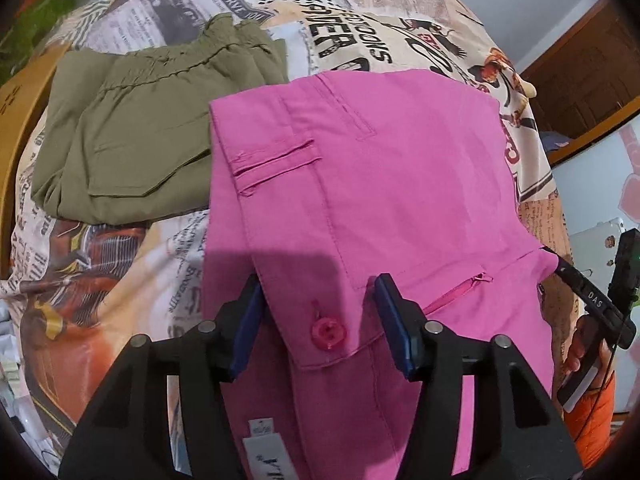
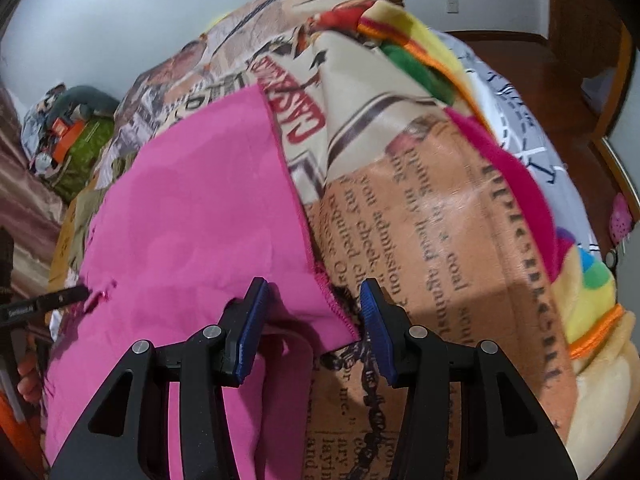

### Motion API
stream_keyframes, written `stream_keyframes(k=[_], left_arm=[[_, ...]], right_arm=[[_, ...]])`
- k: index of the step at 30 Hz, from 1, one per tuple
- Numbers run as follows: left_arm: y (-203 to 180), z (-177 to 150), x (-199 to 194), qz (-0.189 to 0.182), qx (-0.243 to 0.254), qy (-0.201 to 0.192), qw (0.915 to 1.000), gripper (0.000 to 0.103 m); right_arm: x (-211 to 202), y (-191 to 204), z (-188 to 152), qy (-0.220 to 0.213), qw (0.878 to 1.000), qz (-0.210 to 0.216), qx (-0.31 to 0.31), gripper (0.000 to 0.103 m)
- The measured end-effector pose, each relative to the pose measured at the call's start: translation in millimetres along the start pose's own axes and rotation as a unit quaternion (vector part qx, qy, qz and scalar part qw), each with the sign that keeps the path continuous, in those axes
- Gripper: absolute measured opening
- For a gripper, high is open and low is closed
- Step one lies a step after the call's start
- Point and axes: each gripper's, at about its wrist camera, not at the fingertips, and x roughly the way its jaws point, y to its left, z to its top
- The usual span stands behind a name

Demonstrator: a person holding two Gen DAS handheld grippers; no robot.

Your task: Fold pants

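Pink pants (image 1: 380, 184) lie folded on the newspaper-print bedspread (image 1: 120, 288), waistband and pink button (image 1: 328, 332) toward me. My left gripper (image 1: 318, 320) is open, its blue pads on either side of the waistband flap by the button. In the right wrist view the pink pants (image 2: 192, 216) fill the left half. My right gripper (image 2: 312, 320) is open over the stitched hem corner (image 2: 340, 312), nothing held between the pads. The other gripper shows at the left edge of the right wrist view (image 2: 44, 300), touching the pants.
Folded olive-green pants (image 1: 136, 128) lie beside the pink ones, to their left. A colourful fleece blanket (image 2: 540, 208) lies at the right of the bed. Wooden furniture (image 1: 580, 92) stands beyond. A cluttered pile (image 2: 68, 132) lies at far left.
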Motion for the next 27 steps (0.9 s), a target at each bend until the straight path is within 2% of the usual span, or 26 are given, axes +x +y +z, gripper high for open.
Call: stream_keyframes(k=[1,2,3,5,6,8,12,15,19,22,24,25,27], left_arm=[[-2.4,-0.2,-0.7,0.003,0.005,-0.003,1.0,0.052],[-6.8,-1.7,-1.9,0.01,0.017,-0.009,0.9998,0.041],[-11.3,-3.2,-3.0,0.023,0.03,-0.015,0.9992,0.037],[-13.9,-5.3,-5.5,0.04,0.045,-0.027,0.9978,0.03],[-14.8,-6.7,-8.1,0.05,0.048,-0.04,0.9968,0.022],[-11.3,-7.2,-10.7,0.063,0.05,-0.054,0.9953,0.011],[0.5,-6.0,-9.9,0.056,0.037,-0.056,0.9962,0.009],[4.0,-4.9,-17.9,0.056,0.03,-0.065,0.9959,0.007],[0.5,-3.2,-31.4,0.078,0.05,-0.09,0.9917,0.006],[4.6,-1.2,-34.4,0.071,0.042,-0.089,0.9927,0.006],[6.3,-1.1,-35.5,0.096,0.046,-0.097,0.9895,0.001],[8.1,-0.4,-34.3,0.12,0.052,-0.1,0.9864,0.001],[16.3,0.8,-30.3,0.122,0.047,-0.088,0.9876,0.001]], right_arm=[[2.5,1.5,-1.2,0.004,1.0,0.003,-0.005,0.044],[5.3,2.3,-1.7,0.007,1.0,0.005,-0.007,0.041],[8.7,2.7,-2.9,0.01,1.0,0.007,-0.008,0.038],[16.1,2.3,-4.2,0.023,1.0,0.008,-0.01,0.017],[20.0,2.9,-5.7,0.031,0.999,0.006,-0.013,0.012],[22.6,6.5,-9.3,0.027,0.999,-0.002,-0.028,0.009],[21.0,13.2,-12.6,0.016,0.998,-0.027,-0.057,0.006],[18.2,10.9,-11.7,0.013,0.998,-0.027,-0.059,0.005],[18.1,9.0,-13.5,0.013,0.997,-0.032,-0.067,0.004],[20.4,13.3,-14.0,0.011,0.997,-0.035,-0.071,0.004],[21.2,13.3,-14.6,0.01,0.997,-0.037,-0.071,0.004],[22.2,13.9,-14.9,0.012,0.997,-0.038,-0.073,0.004],[24.1,15.9,-15.5,0.011,0.996,-0.043,-0.079,0.003]])
